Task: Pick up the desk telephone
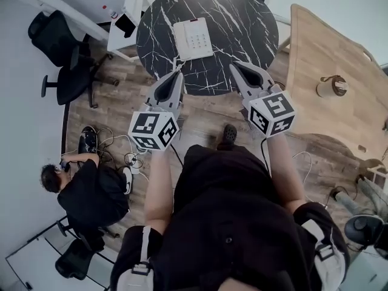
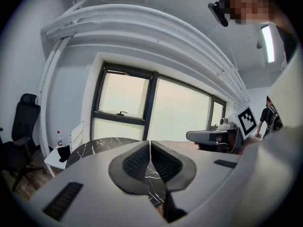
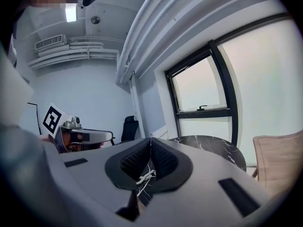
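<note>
The white desk telephone (image 1: 193, 39) lies on a round black marble table (image 1: 242, 17), keypad up, toward the table's near side. Both grippers are held side by side at the near rim, short of the phone. My left gripper (image 1: 177, 71) is shut and empty, just left of and below the phone. The right gripper (image 1: 233, 65) is also shut and empty, right of the phone. In the left gripper view the pads (image 2: 137, 162) meet, with the table (image 2: 94, 148) beyond. In the right gripper view the pads (image 3: 163, 162) touch, and a bit of white coiled cord (image 3: 144, 176) shows below them.
A light wooden table (image 1: 327, 53) with a tape roll (image 1: 332, 86) stands at the right. A black office chair (image 1: 66, 59) and a white side table (image 1: 124, 26) are at the left. A person (image 1: 85, 190) sits on the floor among cables (image 1: 115, 147).
</note>
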A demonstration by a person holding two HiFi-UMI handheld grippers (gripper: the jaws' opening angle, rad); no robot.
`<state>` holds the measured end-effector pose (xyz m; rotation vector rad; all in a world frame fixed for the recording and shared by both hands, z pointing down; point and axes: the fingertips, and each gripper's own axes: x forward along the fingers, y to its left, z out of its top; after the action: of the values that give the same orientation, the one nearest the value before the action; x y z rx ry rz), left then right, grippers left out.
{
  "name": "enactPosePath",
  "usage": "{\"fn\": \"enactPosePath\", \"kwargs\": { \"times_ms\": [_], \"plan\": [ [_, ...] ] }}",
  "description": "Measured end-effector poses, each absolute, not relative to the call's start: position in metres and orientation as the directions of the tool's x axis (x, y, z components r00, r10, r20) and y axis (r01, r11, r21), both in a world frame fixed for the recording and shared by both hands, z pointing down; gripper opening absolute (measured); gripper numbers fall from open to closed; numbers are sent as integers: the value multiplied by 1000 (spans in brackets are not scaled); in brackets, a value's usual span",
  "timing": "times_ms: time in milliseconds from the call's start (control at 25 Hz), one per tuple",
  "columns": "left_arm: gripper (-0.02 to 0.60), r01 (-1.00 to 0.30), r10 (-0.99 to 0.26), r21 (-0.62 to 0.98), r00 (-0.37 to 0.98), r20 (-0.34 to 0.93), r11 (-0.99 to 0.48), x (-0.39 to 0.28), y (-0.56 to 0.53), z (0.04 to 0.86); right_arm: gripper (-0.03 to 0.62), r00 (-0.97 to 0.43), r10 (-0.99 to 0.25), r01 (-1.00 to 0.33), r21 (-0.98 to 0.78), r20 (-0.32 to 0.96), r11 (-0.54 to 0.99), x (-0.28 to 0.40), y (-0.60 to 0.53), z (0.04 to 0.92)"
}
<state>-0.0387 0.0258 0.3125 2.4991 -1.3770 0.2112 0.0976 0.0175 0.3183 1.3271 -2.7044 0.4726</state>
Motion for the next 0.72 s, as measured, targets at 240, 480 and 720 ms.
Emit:
{"fn": "enactPosePath", "kwargs": {
  "times_ms": [240, 480, 720],
  "plan": [
    [21, -864, -815, 174, 504, 286, -473, -32, 14, 324, 31, -637, -732, -769, -263, 240, 583, 106, -2, 332],
    [23, -866, -809, 194, 500, 311, -461, -37, 1, 340, 31, -644, -718, -763, -281, 263, 582, 100, -16, 345],
    [23, -853, -796, 211, 521, 308, -477, -42, -34, 349, 31, -623, -724, -782, -272, 297, 561, 96, -44, 354]
  ]
}}
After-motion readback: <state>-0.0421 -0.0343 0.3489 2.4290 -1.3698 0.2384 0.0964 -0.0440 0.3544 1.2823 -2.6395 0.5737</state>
